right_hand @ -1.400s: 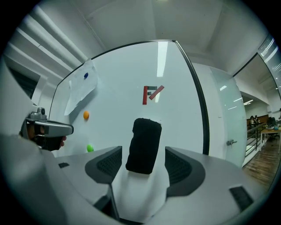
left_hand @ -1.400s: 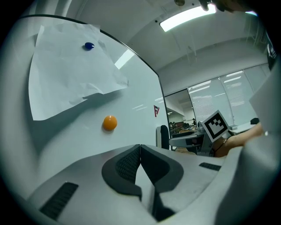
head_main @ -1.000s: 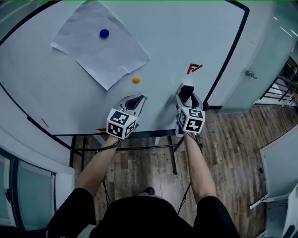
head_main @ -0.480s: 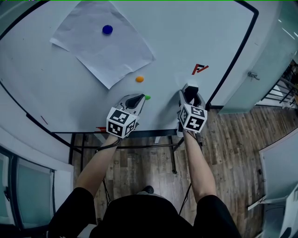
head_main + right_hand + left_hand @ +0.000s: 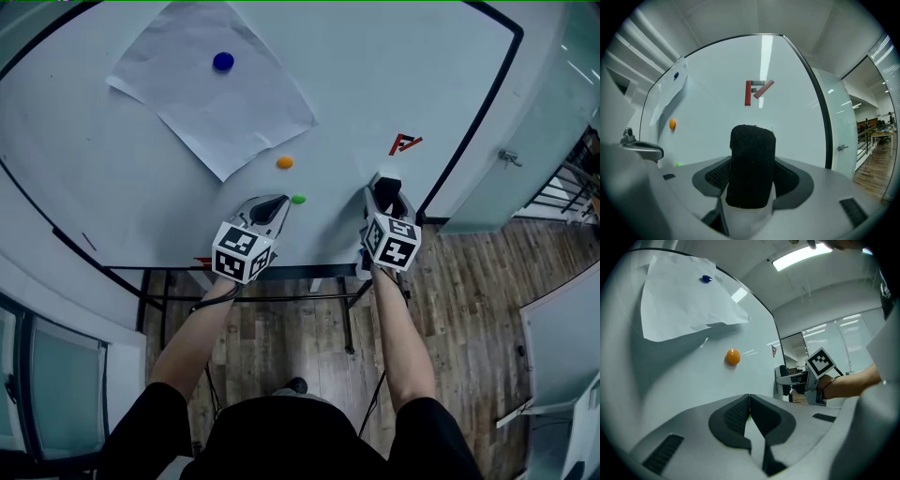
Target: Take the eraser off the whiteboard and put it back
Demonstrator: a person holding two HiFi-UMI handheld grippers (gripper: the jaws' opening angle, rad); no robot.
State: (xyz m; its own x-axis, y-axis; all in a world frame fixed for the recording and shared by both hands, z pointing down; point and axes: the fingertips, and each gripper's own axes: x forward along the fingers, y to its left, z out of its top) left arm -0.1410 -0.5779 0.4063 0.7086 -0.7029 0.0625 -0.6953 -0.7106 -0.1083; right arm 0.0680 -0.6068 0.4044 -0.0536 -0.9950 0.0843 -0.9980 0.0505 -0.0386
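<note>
The eraser (image 5: 751, 164), a white block with a black felt face, sits upright between my right gripper's (image 5: 752, 174) pads, filling the gap. The jaws have just been closing on it. In the head view the eraser (image 5: 384, 181) and right gripper (image 5: 385, 190) are up against the whiteboard (image 5: 375, 75), below a red mark (image 5: 403, 143). My left gripper (image 5: 279, 202) is shut with nothing in it, its tips just short of a green magnet (image 5: 298, 199). Its pads meet in the left gripper view (image 5: 749, 406).
A sheet of paper (image 5: 216, 103) hangs on the board under a blue magnet (image 5: 223, 62). An orange magnet (image 5: 284, 162) sits below the sheet. The board's black frame (image 5: 469, 122) runs down the right side, next to a glass door. The board's stand is over wooden floor below.
My left gripper has drawn back a little from the green magnet. The right gripper has stayed at the eraser.
</note>
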